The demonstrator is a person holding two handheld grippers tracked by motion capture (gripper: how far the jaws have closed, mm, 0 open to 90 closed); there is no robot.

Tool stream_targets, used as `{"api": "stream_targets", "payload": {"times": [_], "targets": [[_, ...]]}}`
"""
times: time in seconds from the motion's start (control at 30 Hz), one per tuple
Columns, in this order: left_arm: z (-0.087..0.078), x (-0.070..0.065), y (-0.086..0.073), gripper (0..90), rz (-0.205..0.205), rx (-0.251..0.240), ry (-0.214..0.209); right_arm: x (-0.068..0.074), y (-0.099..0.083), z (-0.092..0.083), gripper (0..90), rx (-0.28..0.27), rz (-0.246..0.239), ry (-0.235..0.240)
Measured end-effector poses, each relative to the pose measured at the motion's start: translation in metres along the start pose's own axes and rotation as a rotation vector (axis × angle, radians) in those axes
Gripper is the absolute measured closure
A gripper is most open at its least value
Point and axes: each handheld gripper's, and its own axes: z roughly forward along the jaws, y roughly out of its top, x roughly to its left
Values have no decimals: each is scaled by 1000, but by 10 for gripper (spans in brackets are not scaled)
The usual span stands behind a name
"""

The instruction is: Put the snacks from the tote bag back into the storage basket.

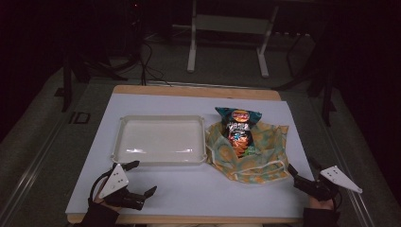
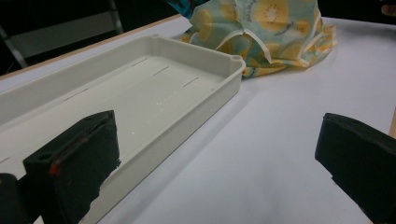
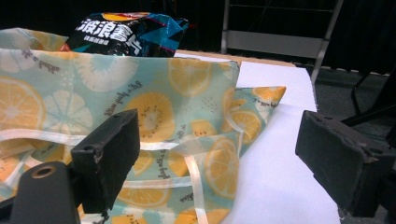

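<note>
A pale green cloth bag printed with orange slices lies on the white table, right of centre. A dark snack packet rests in its open mouth, its top sticking out toward the far side. An empty cream tray sits to the left of the bag. My left gripper is open near the tray's front left corner, nothing between its pads. My right gripper is open just right of the bag's front corner. In the right gripper view the bag and packet are close ahead; in the left gripper view the tray and bag show.
The white table top rests on a wooden board whose edge shows at the far side. Beyond it a metal frame stand and cables lie on a dark floor. Bare surface stretches along the front between my grippers.
</note>
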Motion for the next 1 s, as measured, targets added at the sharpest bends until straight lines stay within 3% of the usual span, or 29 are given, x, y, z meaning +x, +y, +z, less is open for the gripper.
{"api": "stream_targets", "payload": {"times": [0.43, 0.53, 0.6, 0.7, 0.8, 0.9, 1.0], "targets": [[5, 2, -2, 3, 7, 15, -21, 1, -2, 5, 137, 31, -25, 18], [4, 1, -2, 3, 11, 11, -21, 3, -1, 5, 139, 22, -42, 43], [4, 0, -2, 3, 12, 10, -19, 4, 1, 4, 140, 0, -51, 84], [4, 0, -1, 3, 13, 6, -23, 7, 3, 4, 140, 2, -83, 82], [4, 0, -1, 3, 16, 1, -26, 9, 6, 3, 143, -34, -132, 161], [4, 0, -1, 3, 17, -2, -27, 11, 9, 4, 152, -67, -175, 339], [4, -1, -1, 3, 20, -2, -28, 14, 14, 6, 151, -53, -220, 393]]}}
